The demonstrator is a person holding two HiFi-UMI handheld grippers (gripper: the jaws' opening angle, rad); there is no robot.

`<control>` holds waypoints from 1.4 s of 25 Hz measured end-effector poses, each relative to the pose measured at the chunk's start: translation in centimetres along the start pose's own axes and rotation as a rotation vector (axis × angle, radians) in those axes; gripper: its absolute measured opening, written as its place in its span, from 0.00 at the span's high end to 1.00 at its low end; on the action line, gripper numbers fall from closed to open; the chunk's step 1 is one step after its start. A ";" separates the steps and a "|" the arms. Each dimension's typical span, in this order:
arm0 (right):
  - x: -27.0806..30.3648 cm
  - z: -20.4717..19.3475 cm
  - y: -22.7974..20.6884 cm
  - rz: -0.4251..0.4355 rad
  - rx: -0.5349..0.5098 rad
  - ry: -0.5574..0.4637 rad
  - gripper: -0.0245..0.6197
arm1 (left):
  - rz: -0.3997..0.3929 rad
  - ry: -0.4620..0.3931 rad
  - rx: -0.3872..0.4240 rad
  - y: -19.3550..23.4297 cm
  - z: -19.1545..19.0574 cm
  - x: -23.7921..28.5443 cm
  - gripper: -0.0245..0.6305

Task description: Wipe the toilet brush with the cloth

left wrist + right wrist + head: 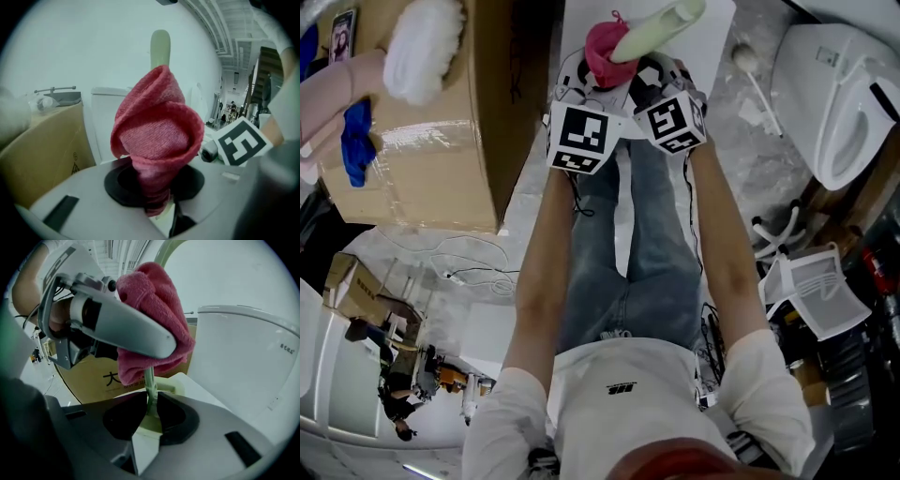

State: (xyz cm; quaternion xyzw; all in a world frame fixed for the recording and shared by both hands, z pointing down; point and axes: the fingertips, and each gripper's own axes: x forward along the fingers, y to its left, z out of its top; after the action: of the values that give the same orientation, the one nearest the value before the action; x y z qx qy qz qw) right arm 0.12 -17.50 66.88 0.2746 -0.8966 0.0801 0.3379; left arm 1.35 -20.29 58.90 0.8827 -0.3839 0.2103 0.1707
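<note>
Left gripper (157, 194): you are clenching its fingers on the bunched lower end of the cloth (157, 136), with the pads pressing into the fabric.
Cloth: it is pink and is curling up from those fingers in a loose cone. It is wrapping round the brush (160, 47), whose pale green handle is sticking out above the fold.
Right gripper (151, 408): you are pinching its fingers on the thin green stem of the brush, just below the cloth. The stem is running straight up between the pads into the pink bundle.
Brush: you are holding it out in front of you above your legs. In the head view it is slanting up and to the right, with the cloth sitting round its near end. No view is showing where the bristles are.
Grippers together: they are meeting at the brush from either side, left on the cloth and right on the stem. Their cubes (579, 138) are sitting side by side, almost touching.
Box (441, 178): the cardboard is standing to your left. A white fluffy thing (422, 47) is lying on top of it, and a blue rag (356, 141) is hanging at its far side.
Toilet (848, 103): it is white and is standing to your right, well apart from the grippers.
</note>
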 end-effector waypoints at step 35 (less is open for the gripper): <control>0.1 0.1 0.0 -0.004 0.012 0.054 0.85 | -0.018 -0.295 0.074 -0.9 15.0 -9.4 0.67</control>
State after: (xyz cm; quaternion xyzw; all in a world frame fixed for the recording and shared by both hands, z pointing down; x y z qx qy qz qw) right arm 0.02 -17.62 66.93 0.2761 -0.8861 0.0922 0.3607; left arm -0.15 -20.99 41.28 0.9130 -0.3891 0.0910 0.0818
